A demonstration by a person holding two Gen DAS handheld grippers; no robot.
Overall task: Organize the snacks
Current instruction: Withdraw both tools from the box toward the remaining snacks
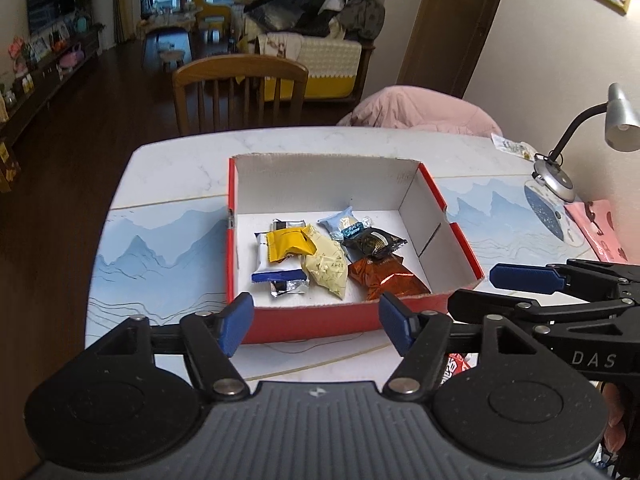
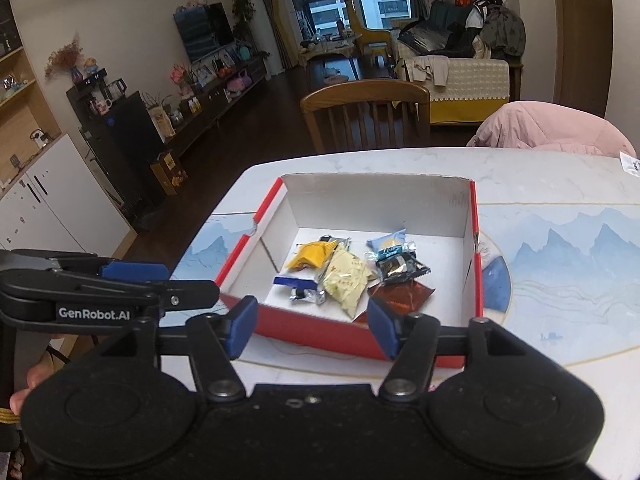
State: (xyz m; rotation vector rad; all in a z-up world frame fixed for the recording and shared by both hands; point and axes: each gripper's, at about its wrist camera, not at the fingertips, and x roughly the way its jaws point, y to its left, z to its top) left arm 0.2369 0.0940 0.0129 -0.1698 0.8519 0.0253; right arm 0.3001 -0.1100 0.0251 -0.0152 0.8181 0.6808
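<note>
A red cardboard box (image 1: 452,216) with a white inside stands open on the table. In it lie several wrapped snacks: a yellow packet (image 1: 290,245), a cream one (image 1: 326,268), an orange-brown one (image 1: 384,276), a black one (image 1: 374,242), a pale blue one (image 1: 342,222) and a white-and-blue one (image 1: 276,276). My left gripper (image 1: 316,316) hovers open before the box's near wall, nothing between its pads. My right gripper (image 2: 313,322) is open and empty too, just to its right, over the same box (image 2: 474,216). Each appears side-on in the other's view.
A red-and-white packet (image 1: 456,366) peeks out on the table under the grippers. Another packet (image 1: 510,146) lies at the far right edge. A desk lamp (image 1: 616,120) and a pink bag (image 1: 600,228) stand at the right. A wooden chair (image 1: 240,92) and a pink jacket (image 1: 420,110) are behind the table.
</note>
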